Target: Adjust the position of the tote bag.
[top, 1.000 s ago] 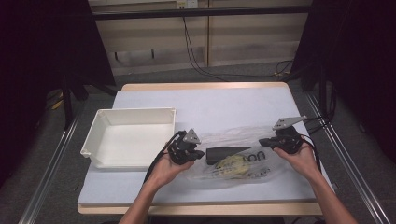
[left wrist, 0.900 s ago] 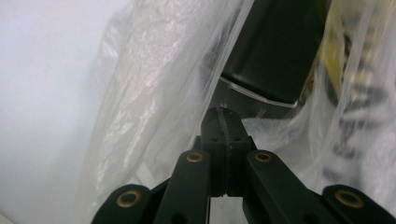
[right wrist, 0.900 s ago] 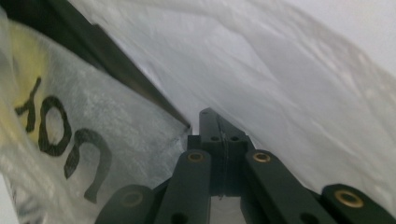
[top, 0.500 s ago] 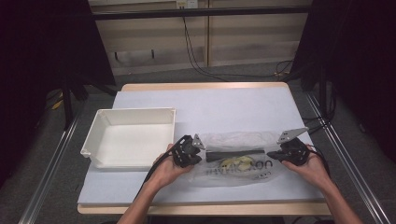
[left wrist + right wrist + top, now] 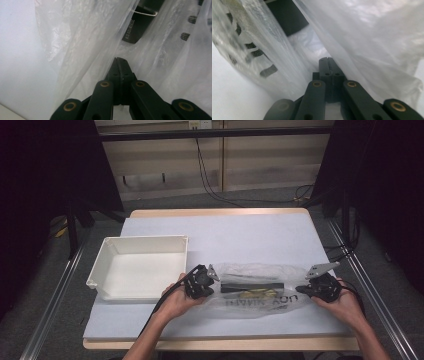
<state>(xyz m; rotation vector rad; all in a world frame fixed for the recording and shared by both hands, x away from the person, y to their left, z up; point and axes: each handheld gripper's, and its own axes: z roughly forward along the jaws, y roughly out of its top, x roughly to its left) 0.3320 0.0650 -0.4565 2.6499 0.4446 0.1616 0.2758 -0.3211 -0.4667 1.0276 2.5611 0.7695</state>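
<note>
A: Dim room, dark drapes either side, cables on the floor behind. White bench (image 5: 240, 237), pale wood at its edges.

B: On it?

A: White tray (image 5: 145, 247) at the left. Clear bag (image 5: 260, 290) at the front middle, lying flat, just right of the tray, printed lettering along its near side. Black box (image 5: 252, 286) inside, lengthwise.

B: Left gripper (image 5: 209, 282)?

A: At the bag's left end. Fingers (image 5: 117, 72) pressed together, film pinched between them.

B: Right gripper (image 5: 302, 290)?

A: At the bag's right end, well apart from the left. Fingers (image 5: 329, 72) closed tight on the film too. Bag spread between the two grippers, plastic wrinkled around both tips.

B: Touching the box?

A: Neither. Plastic alone in each grip.
</note>
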